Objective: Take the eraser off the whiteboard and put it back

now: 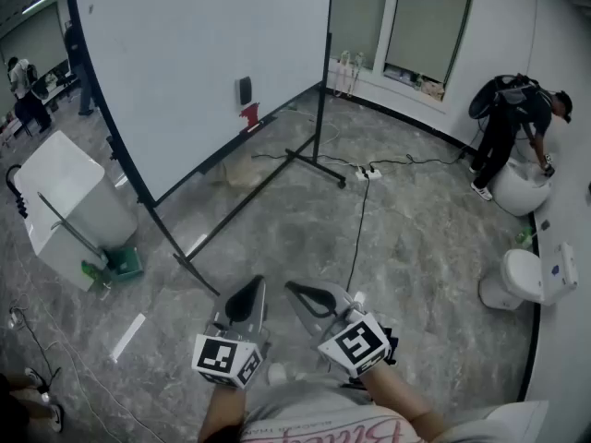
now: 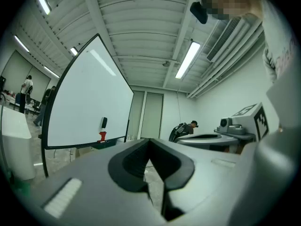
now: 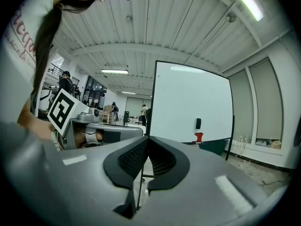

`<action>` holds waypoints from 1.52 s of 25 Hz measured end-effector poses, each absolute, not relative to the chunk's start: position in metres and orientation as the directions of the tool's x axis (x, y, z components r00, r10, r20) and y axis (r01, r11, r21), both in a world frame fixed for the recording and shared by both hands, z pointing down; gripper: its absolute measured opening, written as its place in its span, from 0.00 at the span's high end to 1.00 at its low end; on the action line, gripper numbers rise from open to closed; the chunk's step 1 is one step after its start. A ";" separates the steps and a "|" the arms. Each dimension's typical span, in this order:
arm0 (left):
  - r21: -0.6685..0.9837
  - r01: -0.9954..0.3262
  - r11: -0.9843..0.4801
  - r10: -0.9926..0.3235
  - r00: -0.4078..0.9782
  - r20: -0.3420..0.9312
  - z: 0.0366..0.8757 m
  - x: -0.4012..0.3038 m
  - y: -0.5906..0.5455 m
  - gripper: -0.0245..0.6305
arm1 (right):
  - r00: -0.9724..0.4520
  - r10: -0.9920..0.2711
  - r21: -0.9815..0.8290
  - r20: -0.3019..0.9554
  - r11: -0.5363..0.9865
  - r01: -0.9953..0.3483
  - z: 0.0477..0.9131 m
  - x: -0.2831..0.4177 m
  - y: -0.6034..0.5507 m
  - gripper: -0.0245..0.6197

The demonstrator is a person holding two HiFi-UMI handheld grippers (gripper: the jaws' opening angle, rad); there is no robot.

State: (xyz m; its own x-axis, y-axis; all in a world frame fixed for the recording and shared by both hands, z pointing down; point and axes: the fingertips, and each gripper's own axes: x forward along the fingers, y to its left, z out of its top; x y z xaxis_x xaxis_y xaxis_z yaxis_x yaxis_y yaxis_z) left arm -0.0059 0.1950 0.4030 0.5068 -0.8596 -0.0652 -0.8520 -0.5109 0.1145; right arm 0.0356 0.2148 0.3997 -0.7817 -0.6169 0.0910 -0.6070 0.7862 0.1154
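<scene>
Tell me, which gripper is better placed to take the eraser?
Left, probably. Both are shut, empty and far from the whiteboard, but in the head view the left gripper lines up with the eraser; the right gripper sits further right.

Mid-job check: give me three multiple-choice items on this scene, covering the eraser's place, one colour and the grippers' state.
1. Where is the eraser?
A floor
B on the whiteboard
C in a gripper

2. What colour is the object just below it?
A red
B blue
C yellow

3. How are the left gripper and right gripper?
A both open
B one holds the eraser
C both shut, empty

B: it sits dark on the white face.
A: it shows red in all views.
C: each gripper view shows the pads together with nothing between them.
</scene>
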 end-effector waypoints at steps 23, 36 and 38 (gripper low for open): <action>0.117 -0.871 -0.477 -0.879 0.473 -0.057 0.404 0.010 0.191 0.96 | -0.802 -0.590 0.098 0.090 0.807 -0.582 0.401 0.054 0.208 0.96; 0.134 -0.875 -0.465 -0.885 0.465 -0.038 0.416 0.006 0.154 0.96 | -0.802 -0.590 0.039 0.090 0.807 -0.589 0.411 0.056 0.169 0.96; 0.134 -0.875 -0.466 -0.884 0.465 -0.039 0.416 0.001 0.139 0.96 | -0.800 -0.593 0.043 0.088 0.805 -0.592 0.410 0.053 0.154 0.96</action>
State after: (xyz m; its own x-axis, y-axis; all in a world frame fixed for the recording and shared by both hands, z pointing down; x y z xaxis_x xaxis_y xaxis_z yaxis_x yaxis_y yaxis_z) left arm 0.0010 0.1390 0.4158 0.4651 -0.8844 -0.0393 -0.8746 -0.4659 0.1342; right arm 0.0528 0.1538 0.4103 -0.8000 -0.5935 0.0884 -0.5922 0.8046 0.0431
